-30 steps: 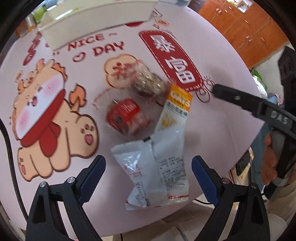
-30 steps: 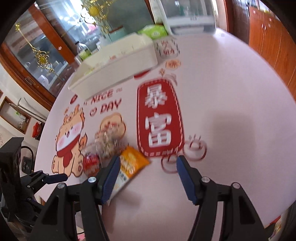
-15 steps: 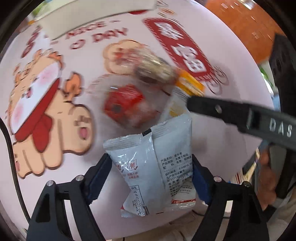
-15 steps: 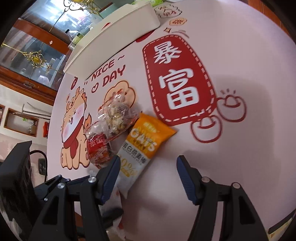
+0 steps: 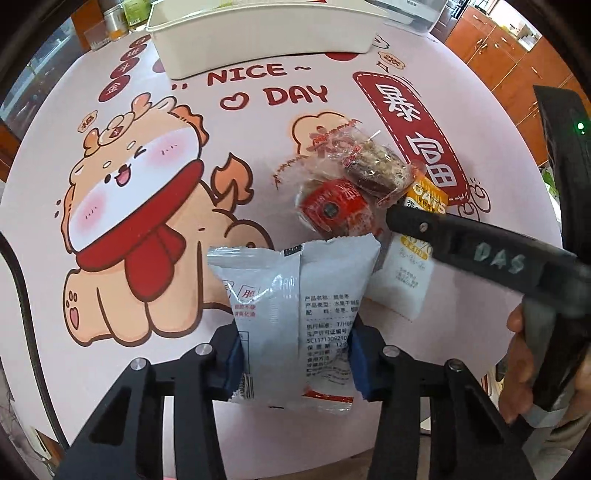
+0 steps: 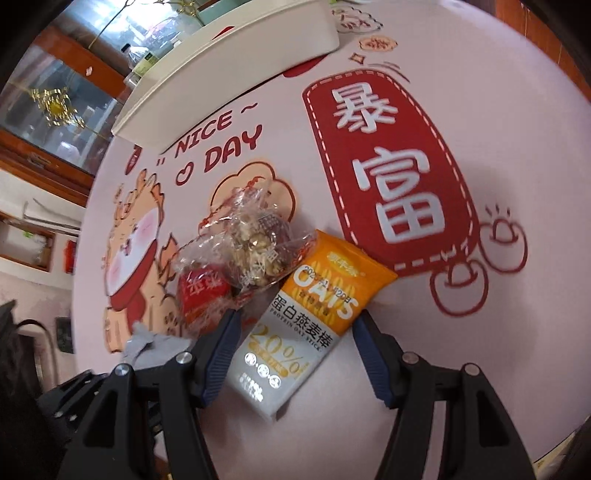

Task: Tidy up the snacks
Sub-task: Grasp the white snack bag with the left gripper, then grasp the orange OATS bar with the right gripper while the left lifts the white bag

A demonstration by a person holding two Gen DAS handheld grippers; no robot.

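A grey-white snack packet (image 5: 291, 288) lies near the table's front edge. My left gripper (image 5: 295, 363) is closing on it, and its blue pads press the packet's two sides. Past it lie a red wrapped snack (image 5: 334, 210), a nut cake in clear wrap (image 5: 376, 166) and an orange-and-white oats bar (image 6: 306, 314). My right gripper (image 6: 295, 354) stands open astride the lower end of the oats bar, with neither pad touching it. In the left wrist view one of its black fingers (image 5: 480, 254) crosses over the bar. The grey packet (image 6: 155, 347) shows at the lower left in the right wrist view.
A long white bin (image 5: 258, 33) stands at the far side of the round pink table (image 6: 480, 110), which is printed with cartoons. A hand (image 5: 517, 369) holds the right gripper at the table's edge. Wooden cabinets and a glass cabinet stand beyond the table.
My left jaws came in from wide apart onto the grey packet. My right gripper moved down and forward until the oats bar lay between its open fingers.
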